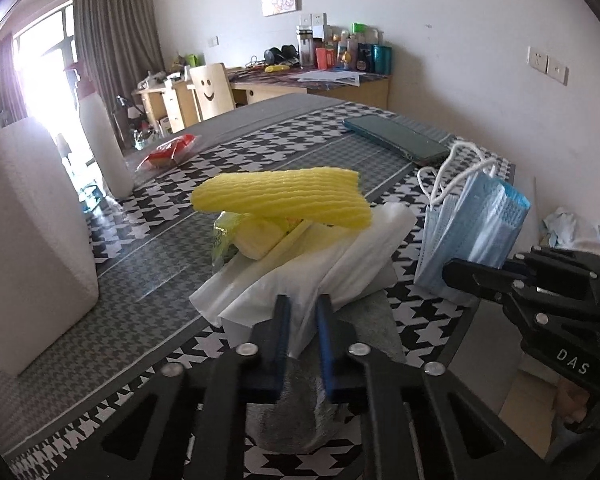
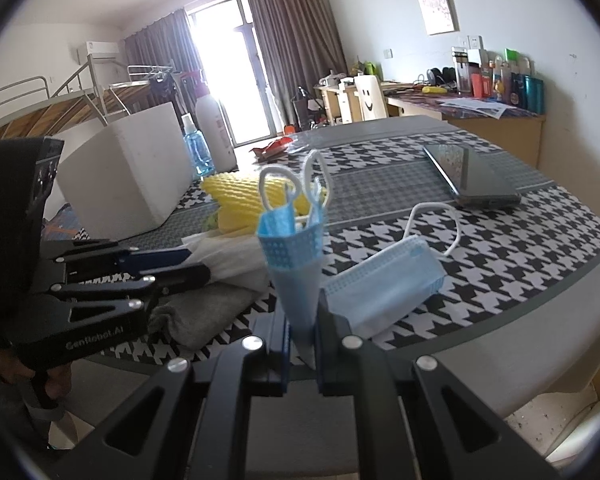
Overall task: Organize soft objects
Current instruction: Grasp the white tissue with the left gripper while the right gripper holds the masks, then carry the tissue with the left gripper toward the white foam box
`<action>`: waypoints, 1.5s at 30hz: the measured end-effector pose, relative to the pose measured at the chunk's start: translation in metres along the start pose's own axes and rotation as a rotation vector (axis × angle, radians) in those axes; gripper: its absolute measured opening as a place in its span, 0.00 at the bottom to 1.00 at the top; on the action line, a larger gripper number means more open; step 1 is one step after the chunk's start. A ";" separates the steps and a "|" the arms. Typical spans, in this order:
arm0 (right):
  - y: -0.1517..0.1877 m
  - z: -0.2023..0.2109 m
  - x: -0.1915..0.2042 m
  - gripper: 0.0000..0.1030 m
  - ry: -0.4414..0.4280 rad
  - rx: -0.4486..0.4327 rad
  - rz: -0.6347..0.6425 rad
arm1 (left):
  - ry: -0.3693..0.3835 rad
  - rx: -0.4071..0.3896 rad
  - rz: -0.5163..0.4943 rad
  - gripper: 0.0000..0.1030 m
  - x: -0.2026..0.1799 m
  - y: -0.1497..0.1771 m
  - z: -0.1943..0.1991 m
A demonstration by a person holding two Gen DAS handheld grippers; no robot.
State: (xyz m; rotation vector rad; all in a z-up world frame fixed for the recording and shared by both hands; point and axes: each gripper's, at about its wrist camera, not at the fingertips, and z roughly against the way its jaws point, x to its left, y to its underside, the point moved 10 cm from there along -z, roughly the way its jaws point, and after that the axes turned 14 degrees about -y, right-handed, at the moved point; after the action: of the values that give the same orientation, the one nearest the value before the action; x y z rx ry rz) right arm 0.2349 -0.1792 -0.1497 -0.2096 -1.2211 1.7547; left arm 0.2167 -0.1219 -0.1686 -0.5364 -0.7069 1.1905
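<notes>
My left gripper (image 1: 302,312) has its jaws pinched on the near edge of a white tissue (image 1: 300,280) that sits on a grey cloth (image 1: 364,320). My right gripper (image 2: 300,320) is clamped on a folded blue mask (image 2: 296,256), holding it upright with its ear loops on top, just right of the cloth. A second mask (image 2: 384,280) lies flat on the table (image 2: 500,240) right of the held one. On the tissue, beyond my left jaws, a yellow foam sleeve (image 1: 284,196) rests on a small pile. A phone (image 1: 396,138) lies further back from the cloth. To do this well, I judge I should lift the tissue slowly so the pile does not tip, and keep the mask clear of it
</notes>
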 end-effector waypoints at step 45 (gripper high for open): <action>-0.059 0.026 0.060 0.12 -0.013 -0.106 0.136 | -0.057 -0.272 0.283 0.04 0.093 -0.028 0.114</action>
State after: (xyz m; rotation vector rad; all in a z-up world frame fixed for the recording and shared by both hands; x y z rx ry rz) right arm 0.2230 -0.1469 -0.0688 -0.3506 -1.3377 1.8111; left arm 0.1692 -0.0400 -0.0525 -0.8544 -0.8684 1.3849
